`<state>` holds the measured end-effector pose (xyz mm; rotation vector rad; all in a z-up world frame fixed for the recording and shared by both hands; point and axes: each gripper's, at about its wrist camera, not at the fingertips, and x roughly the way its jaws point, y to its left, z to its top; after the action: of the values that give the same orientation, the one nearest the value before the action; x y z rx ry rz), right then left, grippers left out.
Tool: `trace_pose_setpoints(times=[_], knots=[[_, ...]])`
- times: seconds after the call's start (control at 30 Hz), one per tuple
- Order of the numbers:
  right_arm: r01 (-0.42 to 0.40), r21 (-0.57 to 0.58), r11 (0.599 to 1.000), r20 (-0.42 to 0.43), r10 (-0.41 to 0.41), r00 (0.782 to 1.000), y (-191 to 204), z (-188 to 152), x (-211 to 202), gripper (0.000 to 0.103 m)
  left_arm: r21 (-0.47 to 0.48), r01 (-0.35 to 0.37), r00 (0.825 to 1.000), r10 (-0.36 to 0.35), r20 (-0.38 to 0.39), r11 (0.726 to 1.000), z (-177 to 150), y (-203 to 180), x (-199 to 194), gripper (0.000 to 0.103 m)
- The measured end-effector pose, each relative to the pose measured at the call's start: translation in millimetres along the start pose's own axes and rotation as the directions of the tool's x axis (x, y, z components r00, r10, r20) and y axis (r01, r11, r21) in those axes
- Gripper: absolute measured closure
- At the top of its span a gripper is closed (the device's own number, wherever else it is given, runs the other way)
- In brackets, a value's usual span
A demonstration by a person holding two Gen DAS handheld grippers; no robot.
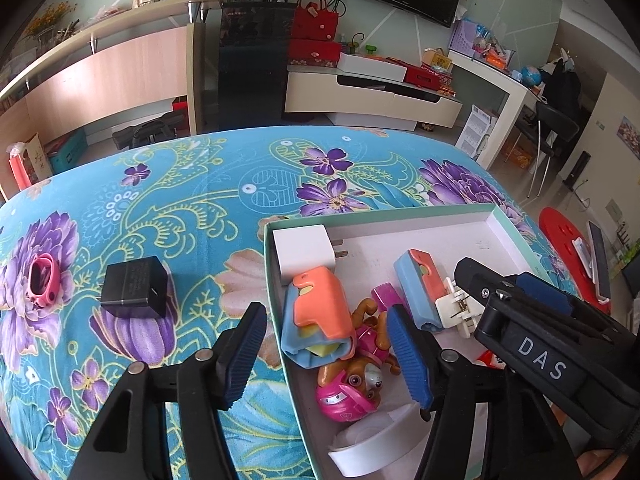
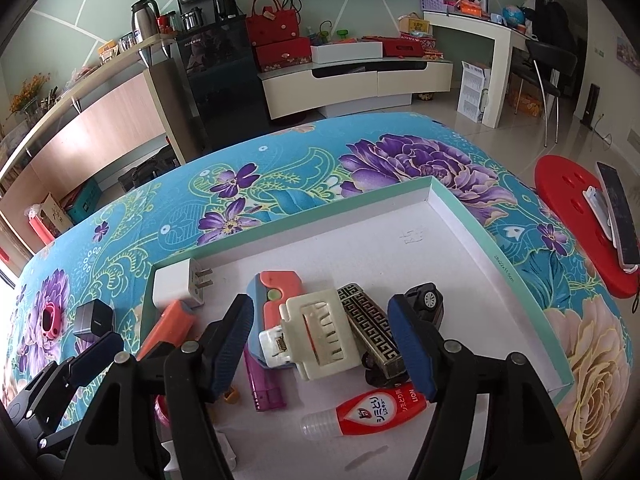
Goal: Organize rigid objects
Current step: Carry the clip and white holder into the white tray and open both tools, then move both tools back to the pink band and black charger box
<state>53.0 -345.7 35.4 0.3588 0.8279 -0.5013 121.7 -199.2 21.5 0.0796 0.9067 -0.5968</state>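
Observation:
A shallow box (image 1: 496, 216) (image 2: 452, 200) with a white inside holds a white charger (image 1: 302, 254) (image 2: 176, 290), orange-blue toys (image 1: 318, 316) (image 2: 276, 286), a pink toy pup (image 1: 352, 380), a cream hair clip (image 2: 320, 336) (image 1: 456, 308), a harmonica (image 2: 370, 330), a toy car (image 2: 426, 300), a purple lighter (image 2: 264, 384) and a red tube (image 2: 372, 408). A black charger (image 1: 134, 288) (image 2: 94, 318) and a pink ring toy (image 1: 40, 280) (image 2: 50, 318) lie on the cloth left of the box. My left gripper (image 1: 326, 354) is open and empty over the box's left wall. My right gripper (image 2: 322, 354) is open and empty around the hair clip.
The table wears a blue flowered cloth (image 1: 200, 184) (image 2: 280, 168). The right gripper shows in the left wrist view (image 1: 520, 312). A white tape roll (image 1: 372, 440) lies at the box's near end. A red stool (image 2: 576, 216) with a phone stands to the right.

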Motion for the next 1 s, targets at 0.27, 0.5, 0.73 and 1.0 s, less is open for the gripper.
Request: trace_pose_setpoints(times=[0.27, 0.5, 0.73, 1.0], knots=[[-0.005, 0.008, 1.000, 0.008, 0.005, 1.000, -1.0, 0.8, -0.9, 0.020, -0.026, -0.033, 0.999, 0.033, 0.002, 0.999, 0.4, 10.7, -0.2, 0.025], [0.008, 0.018, 1.000, 0.003, -0.008, 1.000, -3.5, 0.5, 1.2, 0.020, -0.057, -0.082, 0.997, 0.082, 0.002, 0.995, 1.6, 24.0, -0.6, 0.016], [0.004, 0.030, 1.000, 0.011, -0.005, 1.000, -5.7, 0.9, 0.3, 0.020, -0.097, -0.153, 0.988, 0.155, 0.016, 0.983, 2.0, 44.4, -5.2, 0.000], [-0.029, -0.009, 1.000, 0.017, 0.029, 0.999, 16.8, -0.7, -1.3, 0.020, -0.228, -0.278, 0.959, 0.284, -0.007, 0.933, -0.1, 91.6, -14.9, 0.000]])
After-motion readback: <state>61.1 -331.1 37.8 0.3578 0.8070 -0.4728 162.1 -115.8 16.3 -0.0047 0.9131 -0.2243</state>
